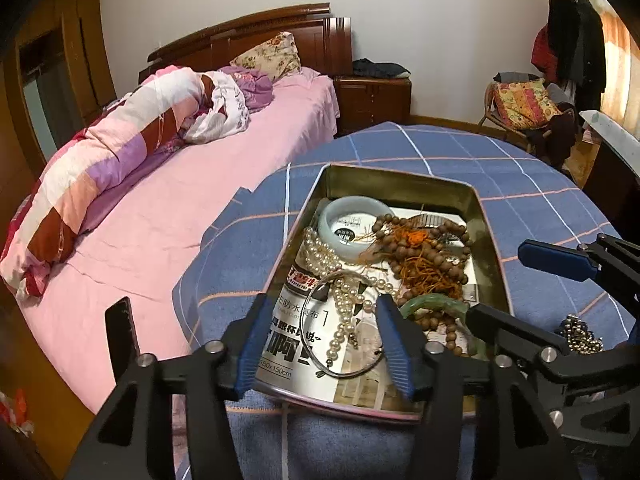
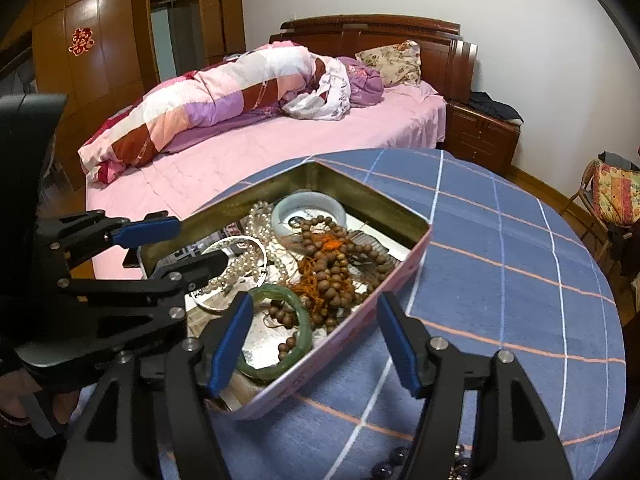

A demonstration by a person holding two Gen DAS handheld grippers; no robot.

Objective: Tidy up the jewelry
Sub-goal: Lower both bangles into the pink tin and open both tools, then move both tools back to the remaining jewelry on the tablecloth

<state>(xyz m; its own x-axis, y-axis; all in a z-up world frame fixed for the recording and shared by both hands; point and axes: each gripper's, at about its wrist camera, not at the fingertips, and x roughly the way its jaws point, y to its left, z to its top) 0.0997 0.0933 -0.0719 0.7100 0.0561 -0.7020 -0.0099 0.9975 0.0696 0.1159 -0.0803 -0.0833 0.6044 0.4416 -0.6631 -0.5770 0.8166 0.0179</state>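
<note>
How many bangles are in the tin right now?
3: a pale bangle at the far end, a green bangle at the near end, a silver bangle over the pearls. Others may hide under the beads.

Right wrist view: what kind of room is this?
A home bedroom, most likely. A bed with a rolled patchwork quilt and pillow, a wooden nightstand beside it, and a wooden wardrobe along the wall.

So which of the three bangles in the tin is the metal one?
The thin silver bangle lying over the pearl necklace; the pale bangle and green bangle are thick stone rings.
</note>
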